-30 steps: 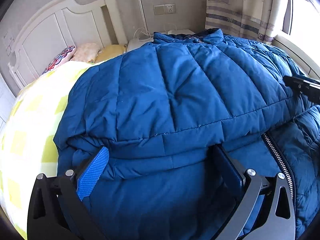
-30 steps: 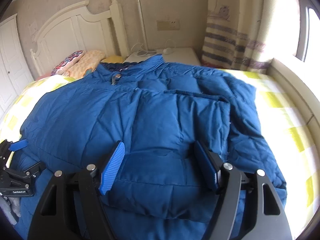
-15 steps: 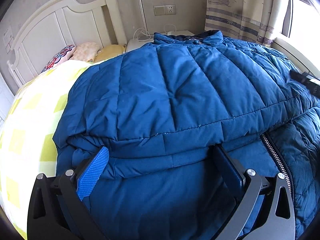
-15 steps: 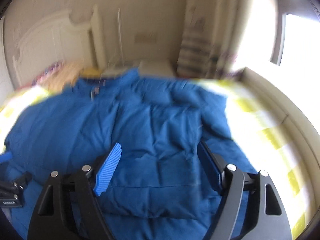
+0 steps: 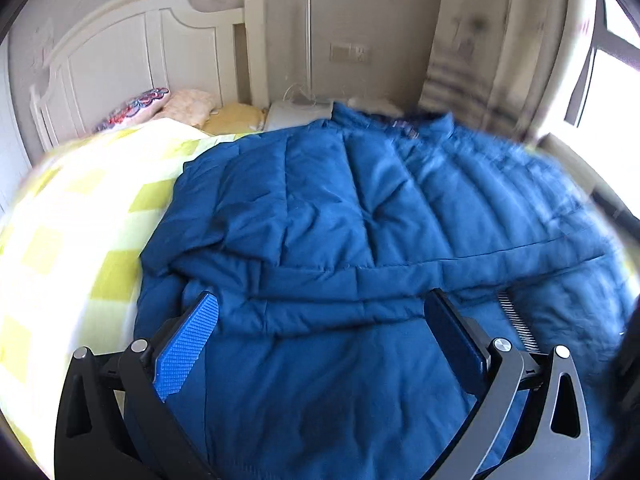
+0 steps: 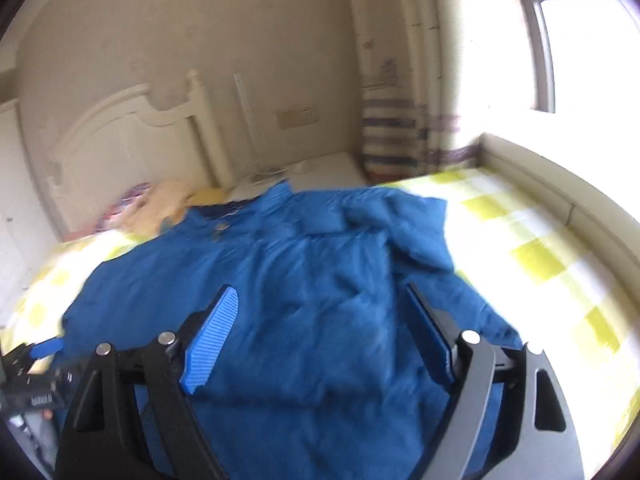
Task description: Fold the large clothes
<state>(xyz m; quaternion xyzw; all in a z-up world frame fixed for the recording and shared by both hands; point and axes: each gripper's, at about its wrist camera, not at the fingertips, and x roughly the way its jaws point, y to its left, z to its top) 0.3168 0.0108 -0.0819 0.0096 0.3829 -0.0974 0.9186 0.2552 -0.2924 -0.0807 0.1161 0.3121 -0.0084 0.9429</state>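
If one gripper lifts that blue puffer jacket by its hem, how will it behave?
The jacket will probably droop and sag: it already lies in soft folds on the bed. Its quilted, puffy panels suggest it is light for its bulk. The smooth shell may slip between the pads, so a deep bite seems wise.

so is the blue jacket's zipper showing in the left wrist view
Yes, a strip of zipper teeth shows on the blue puffer jacket, just right of the left gripper.

Blue quilted jacket (image 5: 360,208); yellow-white checked bedspread (image 5: 80,216); white headboard (image 5: 132,52); striped curtain (image 6: 396,132).
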